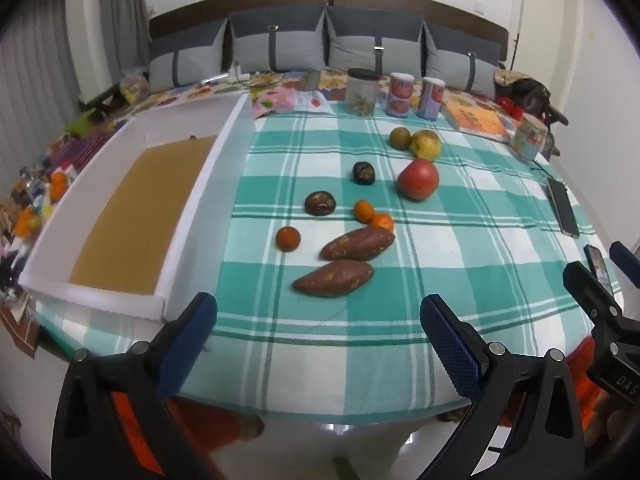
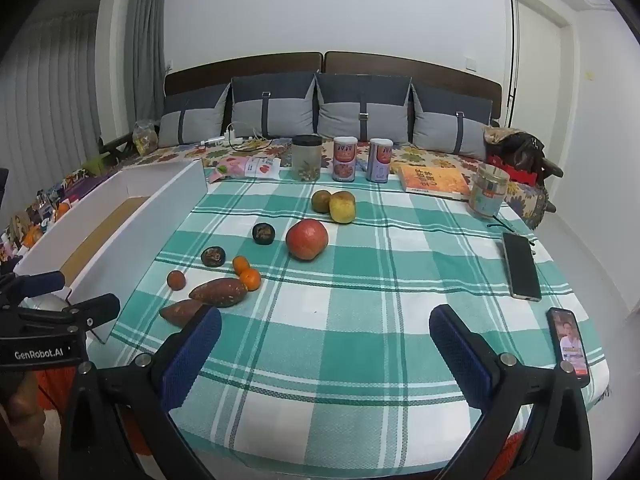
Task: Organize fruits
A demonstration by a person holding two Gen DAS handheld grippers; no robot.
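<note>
Fruit lies loose on a teal checked tablecloth [image 1: 460, 264]: two sweet potatoes [image 1: 334, 279], small oranges [image 1: 288, 238], two dark round fruits [image 1: 320, 203], a red pomegranate [image 1: 418, 179], a yellow apple [image 1: 427, 144] and a brown kiwi-like fruit [image 1: 400, 138]. A white foam box [image 1: 200, 200] with a brown liner stands at the table's left. My left gripper [image 1: 318, 328] is open and empty at the near edge, just before the sweet potatoes. My right gripper [image 2: 326, 340] is open and empty over the near right part of the cloth; the pomegranate [image 2: 307, 239] lies ahead.
Two cans [image 2: 345, 159], a glass jar [image 2: 307, 157], a book [image 2: 434, 179] and a plastic jar [image 2: 488, 190] line the far edge. Two phones [image 2: 520, 266] lie at the right. A sofa with grey cushions stands behind.
</note>
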